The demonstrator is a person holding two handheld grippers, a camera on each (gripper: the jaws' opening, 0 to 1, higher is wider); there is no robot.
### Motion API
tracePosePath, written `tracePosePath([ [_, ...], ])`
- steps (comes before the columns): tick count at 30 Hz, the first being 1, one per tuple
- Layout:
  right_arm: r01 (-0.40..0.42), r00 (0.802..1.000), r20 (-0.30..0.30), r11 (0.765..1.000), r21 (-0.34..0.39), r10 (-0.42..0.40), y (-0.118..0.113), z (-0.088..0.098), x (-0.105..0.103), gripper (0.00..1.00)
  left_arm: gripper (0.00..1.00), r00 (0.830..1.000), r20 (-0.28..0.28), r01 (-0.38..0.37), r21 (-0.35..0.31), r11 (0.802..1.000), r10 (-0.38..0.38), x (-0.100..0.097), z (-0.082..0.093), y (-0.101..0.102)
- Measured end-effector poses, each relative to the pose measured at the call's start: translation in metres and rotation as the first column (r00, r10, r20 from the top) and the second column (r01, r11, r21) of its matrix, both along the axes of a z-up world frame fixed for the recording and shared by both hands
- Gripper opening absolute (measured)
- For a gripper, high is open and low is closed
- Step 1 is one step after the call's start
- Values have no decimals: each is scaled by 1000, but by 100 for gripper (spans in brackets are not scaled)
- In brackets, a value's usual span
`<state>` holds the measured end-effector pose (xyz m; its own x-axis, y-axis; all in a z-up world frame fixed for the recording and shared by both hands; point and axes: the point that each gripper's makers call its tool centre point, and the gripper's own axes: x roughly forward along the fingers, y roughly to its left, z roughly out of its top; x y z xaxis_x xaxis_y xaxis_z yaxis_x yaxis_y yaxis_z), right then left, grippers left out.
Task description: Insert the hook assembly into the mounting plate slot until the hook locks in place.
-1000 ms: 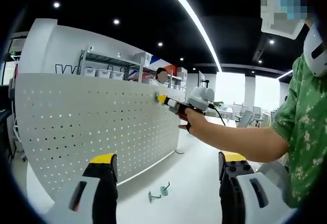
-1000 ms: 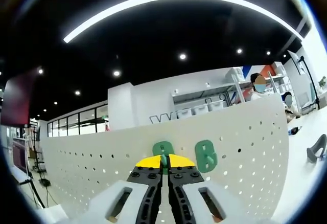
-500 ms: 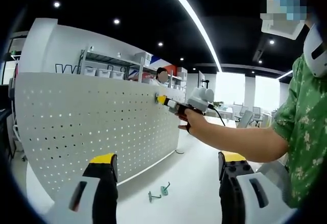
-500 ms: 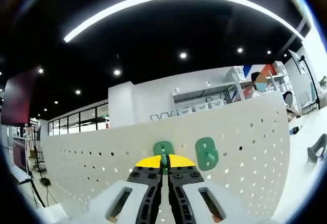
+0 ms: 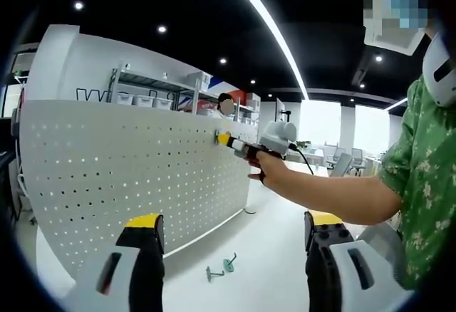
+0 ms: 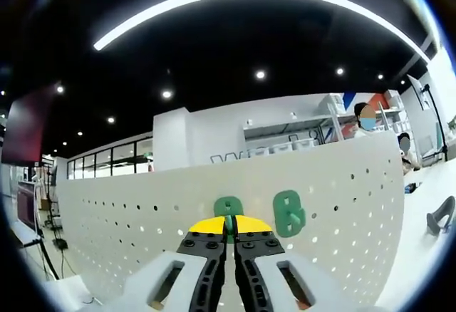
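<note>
A tall white pegboard plate (image 5: 128, 169) stands on the white table. In the left gripper view, a person's hand presses my right gripper (image 5: 229, 141) against the board near its top edge. In the right gripper view, my right gripper (image 6: 229, 225) is shut on a green hook (image 6: 228, 209) whose back plate lies flat against the pegboard (image 6: 128, 234). A second green hook (image 6: 289, 213) hangs on the board just to its right. My left gripper (image 5: 235, 221) hangs open low over the table, away from the board, with nothing between its jaws.
Two loose green hooks (image 5: 221, 268) lie on the table (image 5: 271, 255) near the board's foot. A person's forearm (image 5: 328, 198) and green patterned shirt (image 5: 420, 184) cross the right side. Shelves with bins (image 5: 149, 98) stand behind the board, with other people beyond.
My right gripper has edged slightly closer into the board with the hook; its view has shifted a little. My left gripper has held still.
</note>
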<state>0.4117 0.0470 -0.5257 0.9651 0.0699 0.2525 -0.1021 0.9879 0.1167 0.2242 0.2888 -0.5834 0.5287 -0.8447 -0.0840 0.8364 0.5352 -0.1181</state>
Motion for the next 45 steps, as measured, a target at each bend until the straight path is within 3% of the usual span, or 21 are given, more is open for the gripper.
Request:
tracePosePath([
  [9, 7, 1000, -30, 999, -43, -8, -1, 1, 1, 2, 83, 1000, -1, 3, 4, 1000, -3, -1, -1, -1],
  [23, 36, 999, -2, 990, -136, -36, 2, 18, 1, 5, 82, 1000, -3, 7, 4, 1000, -7, -2, -1, -2],
  [36, 16, 1000, -16, 981, -192, -19, 5, 16, 1, 3, 81, 1000, -3, 12, 2, 1000, -12, -3, -1, -4],
  [38, -13, 999, -54, 981, -195, 2, 9, 6, 2, 3, 81, 1000, -1, 12, 1, 1000, -12, -3, 0, -4],
  [45, 0, 999, -36, 982, -188, -7, 5, 5, 2, 3, 80, 1000, -1, 11, 4, 1000, -11, -3, 0, -3],
])
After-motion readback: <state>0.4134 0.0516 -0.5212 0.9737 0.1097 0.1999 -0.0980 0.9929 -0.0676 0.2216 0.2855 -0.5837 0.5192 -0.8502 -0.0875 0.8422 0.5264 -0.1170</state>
